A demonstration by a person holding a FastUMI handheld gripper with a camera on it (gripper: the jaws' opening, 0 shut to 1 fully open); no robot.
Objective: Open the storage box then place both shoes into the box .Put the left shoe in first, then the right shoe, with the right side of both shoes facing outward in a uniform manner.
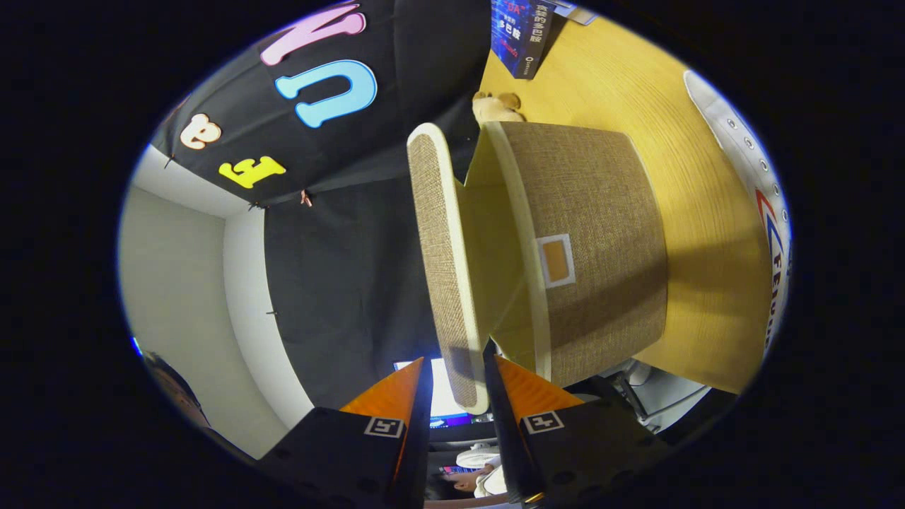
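In the gripper view, the gripper [456, 382] has its two fingers nearly closed, pinching the edge of the flat brown woven lid [438, 261]. The lid is swung up off the brown woven fabric storage box [594, 261], which sits on the yellow wooden table [622, 85]. A white lace-up shoe [767, 205] lies beyond the box. The thin lid could slip out and flop shut if the pinch loosens.

I have the gripper [458, 382] rolled on its side, its two fingers [396, 396] reaching forward and drawn close, one on each face of the lid [442, 268] edge they pinch between them
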